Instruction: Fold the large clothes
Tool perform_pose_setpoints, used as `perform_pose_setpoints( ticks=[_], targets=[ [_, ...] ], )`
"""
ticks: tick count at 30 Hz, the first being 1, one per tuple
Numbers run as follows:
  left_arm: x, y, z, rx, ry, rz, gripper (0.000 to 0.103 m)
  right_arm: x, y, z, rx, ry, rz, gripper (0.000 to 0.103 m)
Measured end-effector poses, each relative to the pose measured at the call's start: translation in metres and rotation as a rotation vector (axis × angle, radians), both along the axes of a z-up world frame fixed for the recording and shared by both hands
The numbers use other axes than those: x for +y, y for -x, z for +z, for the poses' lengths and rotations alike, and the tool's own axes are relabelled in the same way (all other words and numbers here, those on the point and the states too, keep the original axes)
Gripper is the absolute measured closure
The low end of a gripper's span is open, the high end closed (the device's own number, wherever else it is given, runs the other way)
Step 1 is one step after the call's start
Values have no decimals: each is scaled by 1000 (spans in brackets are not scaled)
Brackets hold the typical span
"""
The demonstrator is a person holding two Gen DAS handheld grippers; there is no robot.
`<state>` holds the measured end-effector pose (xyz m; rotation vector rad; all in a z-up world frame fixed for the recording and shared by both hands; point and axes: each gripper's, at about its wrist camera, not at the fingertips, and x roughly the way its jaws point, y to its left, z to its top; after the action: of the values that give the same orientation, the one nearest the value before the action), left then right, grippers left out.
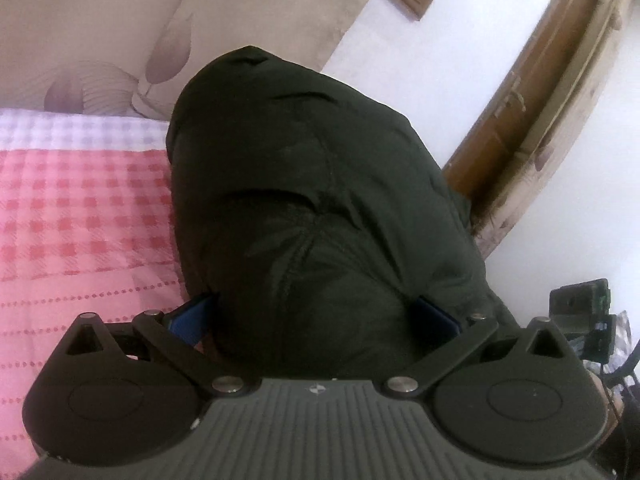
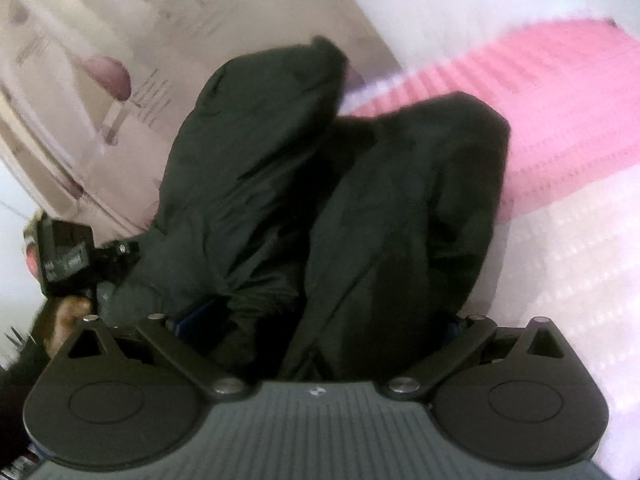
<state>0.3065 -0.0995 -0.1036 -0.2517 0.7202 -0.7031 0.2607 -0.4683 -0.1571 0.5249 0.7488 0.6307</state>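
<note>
A large black padded jacket fills the middle of the left wrist view, bunched between my left gripper's blue fingers; the gripper is shut on the fabric and holds it above the bed. In the right wrist view the same jacket hangs in two thick folds, and my right gripper is shut on it too; its blue fingers are mostly buried in cloth. The fingertips are hidden in both views. The other gripper shows at the left of the right wrist view.
A bed with a pink and white checked cover lies below, also in the right wrist view. A beige patterned headboard, a white wall and a wooden door stand behind.
</note>
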Motion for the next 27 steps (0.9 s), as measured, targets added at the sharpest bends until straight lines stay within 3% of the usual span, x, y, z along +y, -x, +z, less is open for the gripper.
perform_pose_setpoints(
  ticks=[4,11,16,22,25,27],
  targets=[
    [-7,9,-2,-54,-28,25,6,11,2,3,-42,21,2,6],
    [-25,31,8,-172,-154,72,19,20,11,9,-103,71,-21,22],
    [-31,35,11,-198,-213,86,21,25,13,13,-125,108,-30,25],
    [-36,37,13,-200,-239,99,21,23,9,11,-109,94,-25,23],
    [-37,37,14,-202,-247,100,21,20,3,5,-56,57,-39,6],
    [-37,37,14,-200,-249,100,21,21,1,2,-47,31,-49,3]
  ],
)
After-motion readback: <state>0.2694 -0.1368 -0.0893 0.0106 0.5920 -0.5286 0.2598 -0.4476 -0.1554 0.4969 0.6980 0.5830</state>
